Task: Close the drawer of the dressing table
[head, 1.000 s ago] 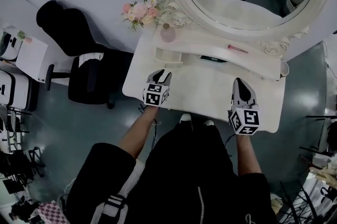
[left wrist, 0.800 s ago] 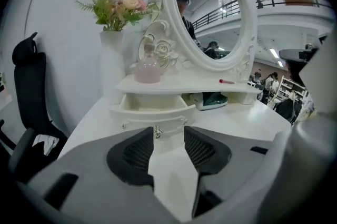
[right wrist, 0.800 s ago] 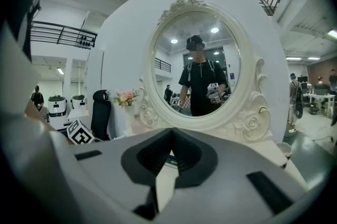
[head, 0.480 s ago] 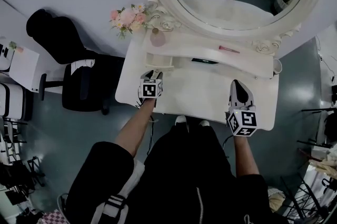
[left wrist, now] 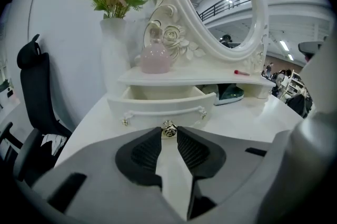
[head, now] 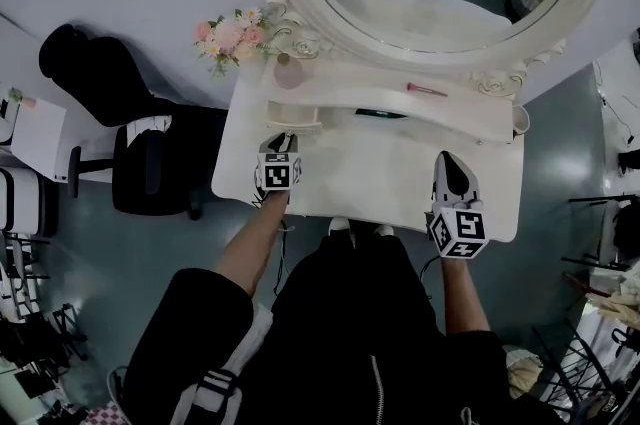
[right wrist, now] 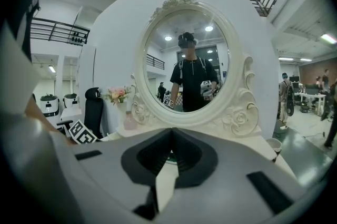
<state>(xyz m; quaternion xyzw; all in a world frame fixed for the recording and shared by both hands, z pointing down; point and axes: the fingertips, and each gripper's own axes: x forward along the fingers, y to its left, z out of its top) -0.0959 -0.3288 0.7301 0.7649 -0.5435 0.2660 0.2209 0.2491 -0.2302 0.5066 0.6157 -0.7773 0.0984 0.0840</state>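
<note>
Head view: the drawer of the white dressing table is standing pulled out at the left, under the raised shelf. The left hand-held gripper is pointing at the drawer front. The right hand-held gripper is pointing across the right part of the worktop, well apart from the drawer.

Left gripper view: the jaws have just been closing and are pinching the drawer's small metal knob between their tips. A pink bottle is sitting on the shelf above.

Right gripper view: the jaws are meeting at their tips, gripping nothing, and facing the oval mirror.
</note>
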